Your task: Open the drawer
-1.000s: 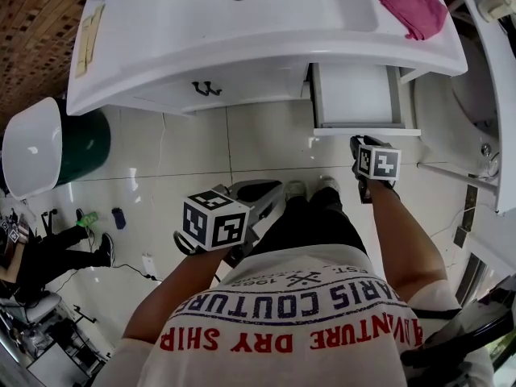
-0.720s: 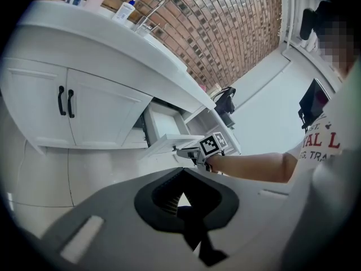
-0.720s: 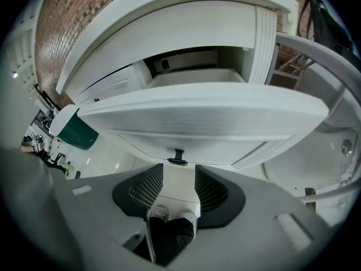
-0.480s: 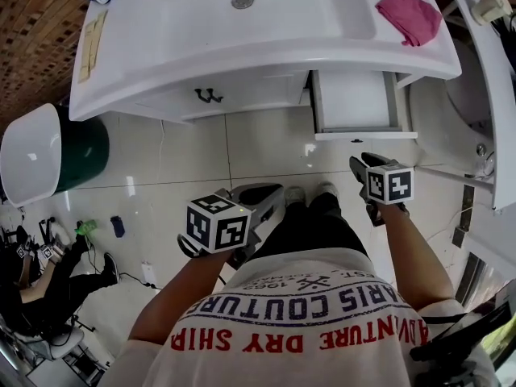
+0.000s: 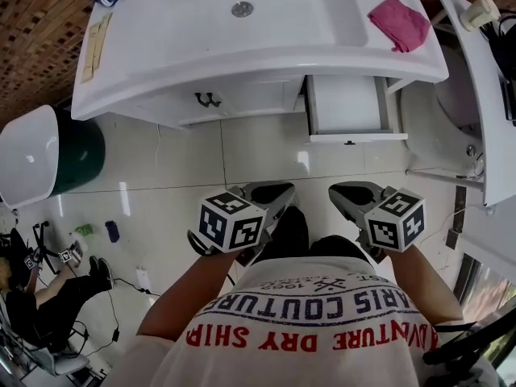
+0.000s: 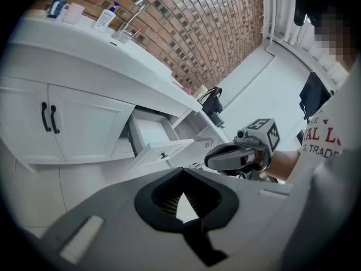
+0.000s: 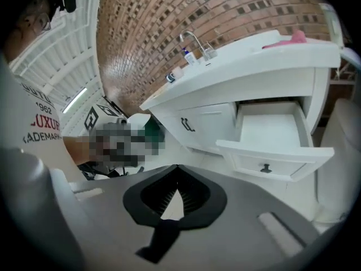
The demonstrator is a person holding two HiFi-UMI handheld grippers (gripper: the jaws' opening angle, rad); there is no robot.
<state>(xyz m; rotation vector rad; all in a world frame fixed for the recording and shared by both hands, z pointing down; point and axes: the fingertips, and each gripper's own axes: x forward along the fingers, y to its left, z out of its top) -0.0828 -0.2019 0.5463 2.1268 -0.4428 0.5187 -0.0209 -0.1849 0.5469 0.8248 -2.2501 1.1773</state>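
The white drawer [image 5: 347,103] stands pulled out from the vanity under the sink, its inside bare and its small dark knob [image 5: 349,143] facing me. It also shows in the left gripper view as the drawer [image 6: 151,135] and in the right gripper view as the drawer [image 7: 272,130]. My right gripper [image 5: 343,192] hangs well back from it near my body, shut and holding nothing; its tips [image 7: 177,167] meet. My left gripper [image 5: 278,190] is beside it, also shut and empty, tips [image 6: 181,171] together.
A pink cloth [image 5: 397,21] lies on the counter right of the basin drain [image 5: 241,9]. Closed cabinet doors with dark handles [image 5: 207,99] sit left of the drawer. A green bin with a white lid [image 5: 48,147] stands at the left; a white fixture [image 5: 476,95] at the right.
My right gripper has drawn back from the drawer front toward my body and risen. The drawer stays pulled out. The left gripper has barely shifted.
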